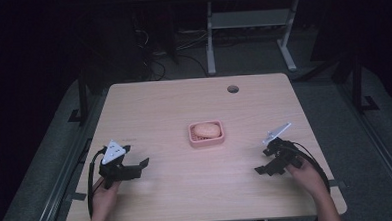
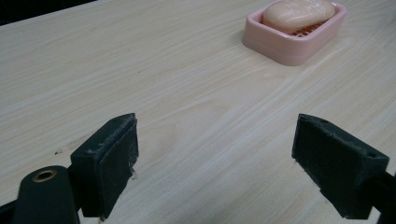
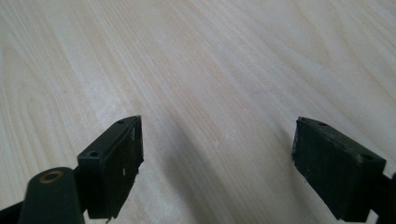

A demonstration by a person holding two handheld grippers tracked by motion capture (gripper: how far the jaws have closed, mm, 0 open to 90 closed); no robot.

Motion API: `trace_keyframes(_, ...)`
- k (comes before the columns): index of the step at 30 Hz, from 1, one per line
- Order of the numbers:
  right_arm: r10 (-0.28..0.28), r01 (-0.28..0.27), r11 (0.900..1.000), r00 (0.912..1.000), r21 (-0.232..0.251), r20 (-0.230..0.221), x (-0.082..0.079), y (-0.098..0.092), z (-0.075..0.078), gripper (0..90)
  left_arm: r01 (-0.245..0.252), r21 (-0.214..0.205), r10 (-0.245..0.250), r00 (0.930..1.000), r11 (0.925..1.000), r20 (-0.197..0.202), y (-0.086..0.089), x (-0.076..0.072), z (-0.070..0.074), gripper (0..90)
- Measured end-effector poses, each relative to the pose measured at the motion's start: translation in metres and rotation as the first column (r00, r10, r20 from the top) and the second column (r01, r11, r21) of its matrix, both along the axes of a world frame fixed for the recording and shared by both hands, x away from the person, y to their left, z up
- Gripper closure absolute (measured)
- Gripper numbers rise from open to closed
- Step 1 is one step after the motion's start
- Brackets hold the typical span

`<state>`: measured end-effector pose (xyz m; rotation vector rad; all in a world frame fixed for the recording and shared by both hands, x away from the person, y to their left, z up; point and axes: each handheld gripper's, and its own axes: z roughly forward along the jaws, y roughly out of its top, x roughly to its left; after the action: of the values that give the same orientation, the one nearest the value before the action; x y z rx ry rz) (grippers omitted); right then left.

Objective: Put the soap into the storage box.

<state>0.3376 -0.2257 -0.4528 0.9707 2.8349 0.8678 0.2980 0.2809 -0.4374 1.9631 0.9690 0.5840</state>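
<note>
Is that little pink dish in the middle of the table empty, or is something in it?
Not empty. The pink dish holds a pale bar of soap, which lies on its ribbed floor, plain in the left gripper view.

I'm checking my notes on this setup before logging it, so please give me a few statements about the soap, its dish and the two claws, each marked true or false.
1. The bar of soap lies in the pink soap dish. True.
2. The left claw is shut on the soap. False: its jaws stand wide apart over bare wood, well short of the dish.
3. The right claw is open and holds nothing. True.
4. The soap dish stands at the table's near left corner. False: it stands near the middle, between the two claws.
5. The soap is blue. False: it is pale peach.
</note>
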Motion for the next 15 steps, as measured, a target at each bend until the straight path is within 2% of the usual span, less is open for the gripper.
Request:
trace_keyframes(9,-0.006,0.006,0.9997,0.9993,0.023,0.038,-0.019,-0.001,0.003,15.7,0.002,-0.004,-0.002,1.0000,1.0000,0.001,-0.002,0.000,-0.001,14.3)
trace_keyframes(15,-0.029,0.027,0.9984,0.9983,0.051,0.051,-0.033,-0.001,0.001,15.2,0.010,0.002,-0.010,0.9999,1.0000,0.004,-0.003,0.000,0.000,14.3)
